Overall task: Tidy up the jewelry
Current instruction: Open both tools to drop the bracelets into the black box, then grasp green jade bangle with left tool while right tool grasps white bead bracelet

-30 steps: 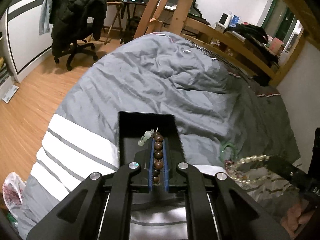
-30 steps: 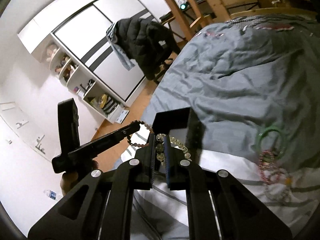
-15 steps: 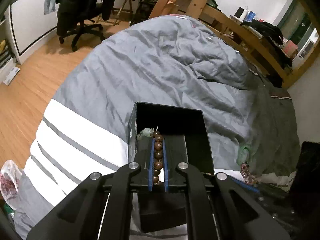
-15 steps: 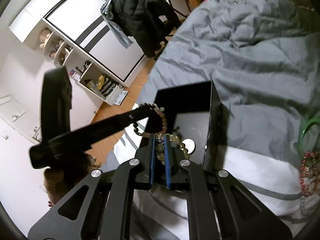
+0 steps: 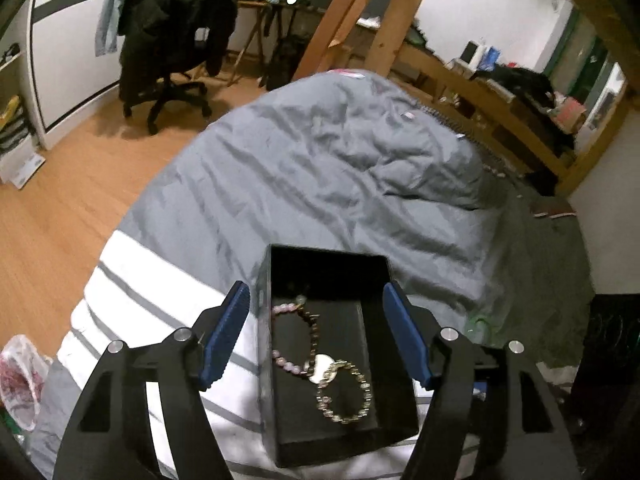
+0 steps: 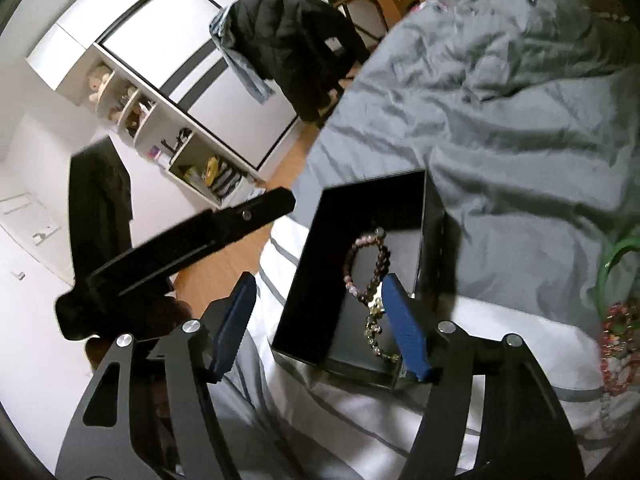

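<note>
One bed with a rumpled grey duvet [image 5: 320, 184], white-striped at its near end, filling the centre of both views; wooden floor [image 5: 60, 208] at left of the left-wrist view. One office chair [image 5: 172, 52] draped with a dark jacket, upper left; timber bed frame [image 5: 500, 92] across the upper right. One white shelving unit with sliding doors [image 6: 180, 92], upper left of the right-wrist view. One open black box [image 5: 288, 360] on the white stripes, lower centre, seen also in the right-wrist view [image 6: 312, 280]. Two bead bracelets lying inside the box and overlapping near a pale oval disc [image 5: 322, 364]: one pink-and-dark bracelet [image 5: 280, 354] toward the far end, one pale yellow bracelet [image 5: 360, 400] toward the near end; same pair in the right-wrist view, pink-and-dark [image 6: 352, 264] and pale yellow [image 6: 376, 340]. Outside the box, lower right edge of the right-wrist view: one green bangle [image 6: 612, 260] and a small heap of pink and pale beads [image 6: 616, 336], count not legible. Left gripper [image 5: 316, 336] with blue pads [image 5: 224, 336] spread well apart, jaws just opened, straddling the box, nothing clamped; its black body also crossing the left of the right-wrist view [image 6: 192, 248]. Right gripper [image 6: 320, 320] likewise just opened, blue pads [image 6: 404, 328] apart above the box, nothing pressed between them.
</note>
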`<state>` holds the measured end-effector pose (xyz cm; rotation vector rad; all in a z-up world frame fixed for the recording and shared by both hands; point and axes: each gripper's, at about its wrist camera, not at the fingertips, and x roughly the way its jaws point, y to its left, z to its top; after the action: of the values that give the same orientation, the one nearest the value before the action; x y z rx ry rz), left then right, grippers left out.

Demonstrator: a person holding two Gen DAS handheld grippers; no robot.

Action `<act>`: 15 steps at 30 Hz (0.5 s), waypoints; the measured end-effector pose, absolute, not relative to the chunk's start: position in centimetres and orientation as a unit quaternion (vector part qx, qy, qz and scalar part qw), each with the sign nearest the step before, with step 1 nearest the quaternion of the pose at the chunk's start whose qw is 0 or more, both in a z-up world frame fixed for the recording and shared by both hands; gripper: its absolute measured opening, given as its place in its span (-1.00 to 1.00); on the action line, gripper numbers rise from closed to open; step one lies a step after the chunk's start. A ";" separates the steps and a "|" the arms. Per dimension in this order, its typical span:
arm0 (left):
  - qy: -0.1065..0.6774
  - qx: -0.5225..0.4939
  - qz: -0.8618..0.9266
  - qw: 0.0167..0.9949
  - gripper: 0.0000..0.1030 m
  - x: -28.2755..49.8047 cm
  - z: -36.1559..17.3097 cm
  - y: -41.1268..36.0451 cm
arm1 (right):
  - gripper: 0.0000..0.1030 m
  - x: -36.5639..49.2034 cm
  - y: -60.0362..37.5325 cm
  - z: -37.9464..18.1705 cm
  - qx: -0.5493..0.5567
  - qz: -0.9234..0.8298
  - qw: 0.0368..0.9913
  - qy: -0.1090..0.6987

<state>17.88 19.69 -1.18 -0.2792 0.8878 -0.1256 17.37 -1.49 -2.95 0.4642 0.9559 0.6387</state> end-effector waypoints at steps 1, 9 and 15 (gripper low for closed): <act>0.422 -0.136 -0.062 0.894 0.43 17.8 -1.0 19.7 | 0.50 17.0 -2.2 -2.3 0.216 0.293 0.821 0.440; 0.415 -0.119 -0.113 0.895 0.57 17.0 -0.9 16.0 | 0.78 14.1 -8.7 2.3 0.156 0.228 0.874 0.401; 0.412 -0.068 -0.156 0.895 0.68 15.3 -1.4 10.3 | 0.82 10.7 -13.8 4.2 0.093 0.179 0.899 0.388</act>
<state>15.34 10.31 -1.39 -0.1407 0.8543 -0.3229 10.74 -13.79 4.21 0.1923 0.8034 0.3707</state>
